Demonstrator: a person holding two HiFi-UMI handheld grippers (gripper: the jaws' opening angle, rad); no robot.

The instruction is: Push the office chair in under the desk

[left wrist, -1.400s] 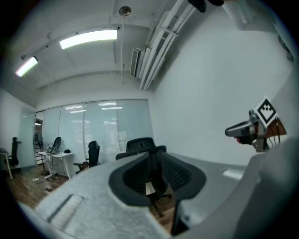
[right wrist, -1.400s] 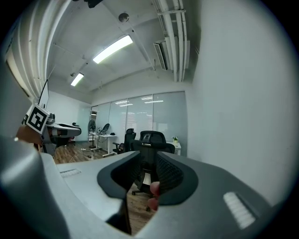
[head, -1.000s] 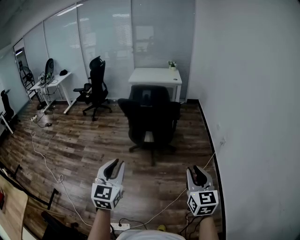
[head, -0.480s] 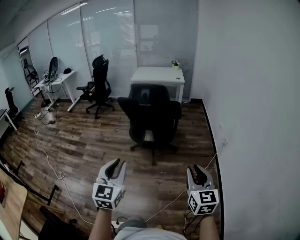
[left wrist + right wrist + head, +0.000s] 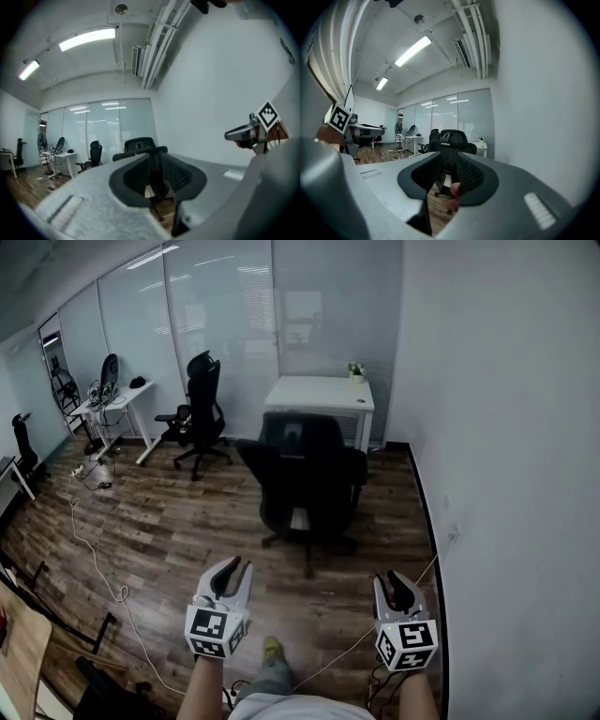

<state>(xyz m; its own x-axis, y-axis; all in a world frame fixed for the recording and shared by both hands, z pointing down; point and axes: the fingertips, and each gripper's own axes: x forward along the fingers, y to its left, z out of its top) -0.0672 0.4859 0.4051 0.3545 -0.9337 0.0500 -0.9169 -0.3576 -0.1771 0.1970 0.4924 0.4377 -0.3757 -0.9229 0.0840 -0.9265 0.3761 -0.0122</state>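
Office chair (image 5: 305, 479) stands just in front of the white desk (image 5: 323, 393), not yet tucked under, and looms slightly nearer than a second ago as the person steps forward, left gripper (image 5: 232, 571) and right gripper (image 5: 396, 583) parted, empty, well short of it.

Even cool light from ceiling tube lamps (image 5: 87, 39), pale reflections of them on the glass wall (image 5: 220, 324), soft faint shadow on the floor (image 5: 187, 531) under the office chair (image 5: 307, 474), head view slightly soft, both gripper views bent fisheye with black corners, near fingers (image 5: 473, 176) out of focus
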